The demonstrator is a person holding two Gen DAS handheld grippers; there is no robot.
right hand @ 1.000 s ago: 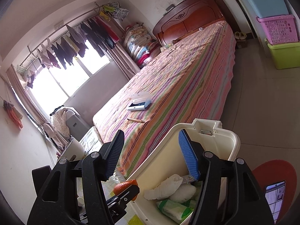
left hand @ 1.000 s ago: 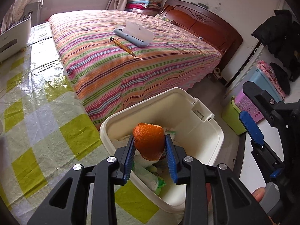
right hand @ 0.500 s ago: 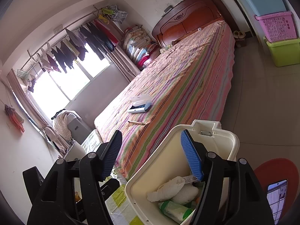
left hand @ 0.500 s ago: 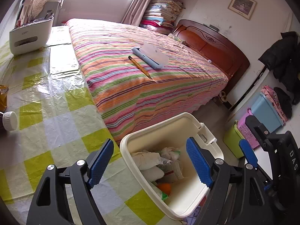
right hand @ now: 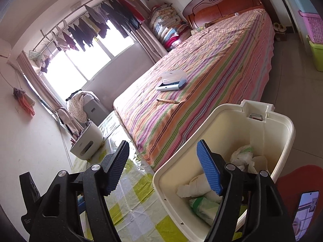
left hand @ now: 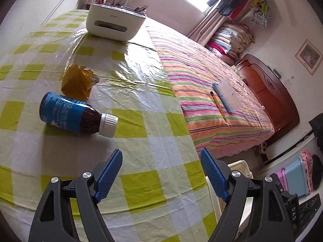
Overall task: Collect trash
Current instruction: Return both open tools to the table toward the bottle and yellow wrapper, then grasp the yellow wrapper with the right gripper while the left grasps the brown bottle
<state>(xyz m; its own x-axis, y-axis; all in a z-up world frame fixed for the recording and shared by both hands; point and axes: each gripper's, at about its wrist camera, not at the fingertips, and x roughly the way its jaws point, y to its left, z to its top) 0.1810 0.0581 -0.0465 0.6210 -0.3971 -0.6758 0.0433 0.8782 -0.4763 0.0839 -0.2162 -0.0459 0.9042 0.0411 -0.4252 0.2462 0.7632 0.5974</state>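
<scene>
Cream plastic forms the one bin (right hand: 226,133); one bottle (left hand: 74,116) and one yellow wrapper (left hand: 77,81) are seen on the table (left hand: 153,145). The left gripper (left hand: 161,173) is angled down, spread empty; the right gripper (right hand: 163,167), jaws just widened, is held empty at the bin's near-left rim.

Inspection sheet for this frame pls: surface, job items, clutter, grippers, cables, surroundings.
Surface: table, green-check cloth under clear plastic.
Job's things: bottle lying on its side, yellow wrapper behind it; bin at the table edge holds tissues.
Clutter: white holder at the far end.
Grippers: left gripper open, empty; right gripper open, empty, its jaws just widened.
Cables: nothing seen.
Surroundings: striped bed with pencil; clothes at the window.
</scene>
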